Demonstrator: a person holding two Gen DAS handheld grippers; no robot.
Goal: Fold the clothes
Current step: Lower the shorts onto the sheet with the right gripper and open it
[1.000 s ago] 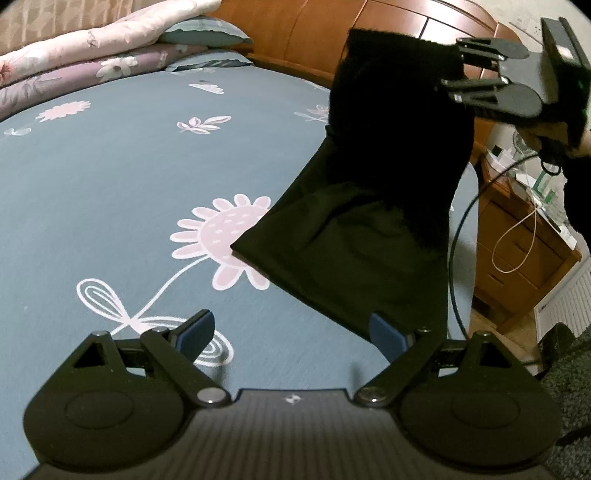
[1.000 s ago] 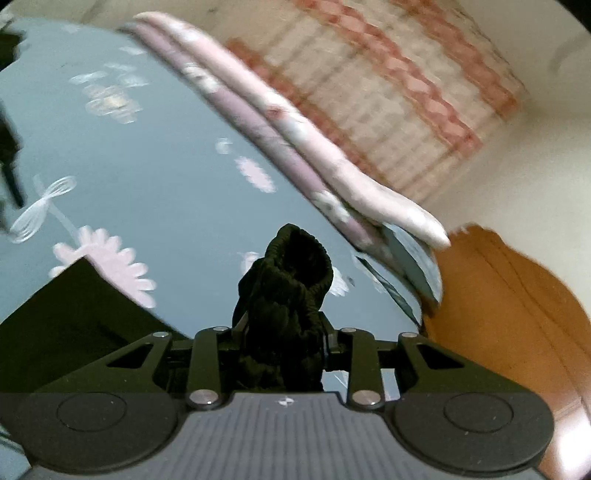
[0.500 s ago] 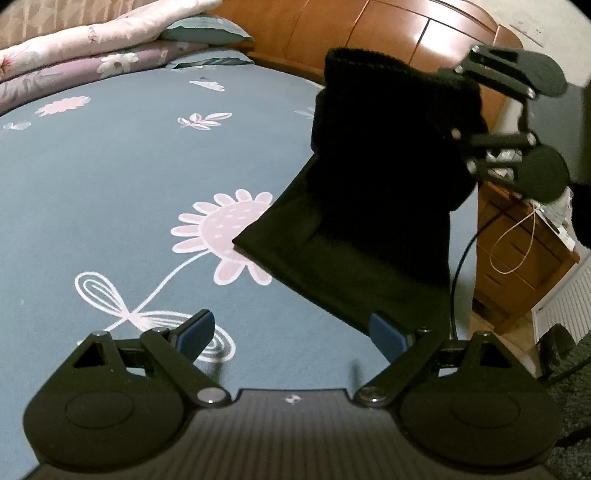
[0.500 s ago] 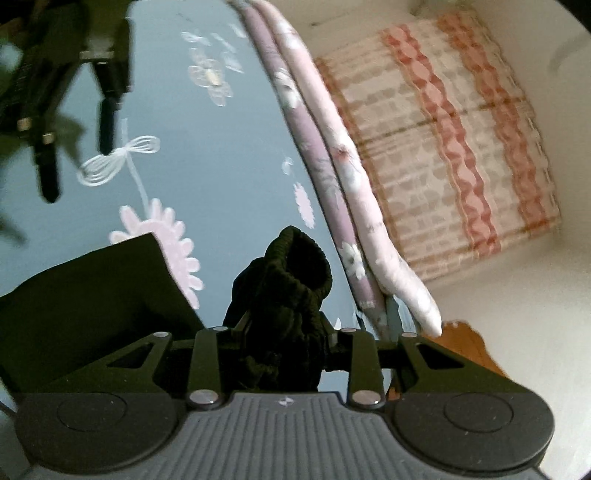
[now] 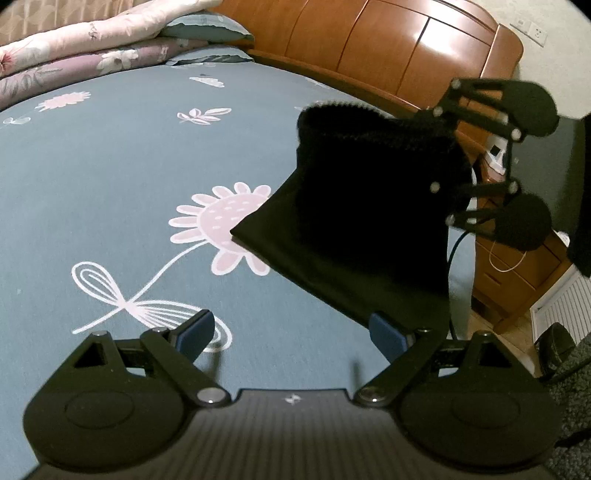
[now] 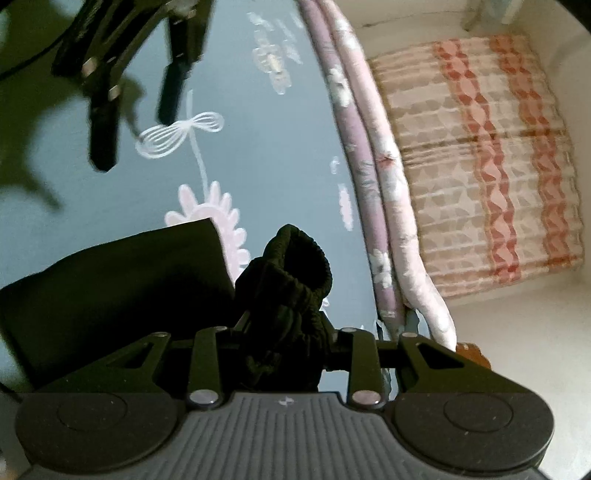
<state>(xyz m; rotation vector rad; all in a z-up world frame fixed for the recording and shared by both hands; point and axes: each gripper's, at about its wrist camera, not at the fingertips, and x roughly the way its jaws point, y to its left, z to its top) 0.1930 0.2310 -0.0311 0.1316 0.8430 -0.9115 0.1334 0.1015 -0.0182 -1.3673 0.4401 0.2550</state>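
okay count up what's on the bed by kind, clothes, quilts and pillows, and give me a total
Garment: 1, black, held up at one end by the right gripper
Quilts: 2, rolled
Pillows: 2, stacked
Total: 5

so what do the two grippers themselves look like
Both are matte black plastic. The left gripper has blue finger pads, silver pivot screws, round discs each side and a ribbed centre plate with a small white mark. The right gripper matches in build; its pads are hidden.
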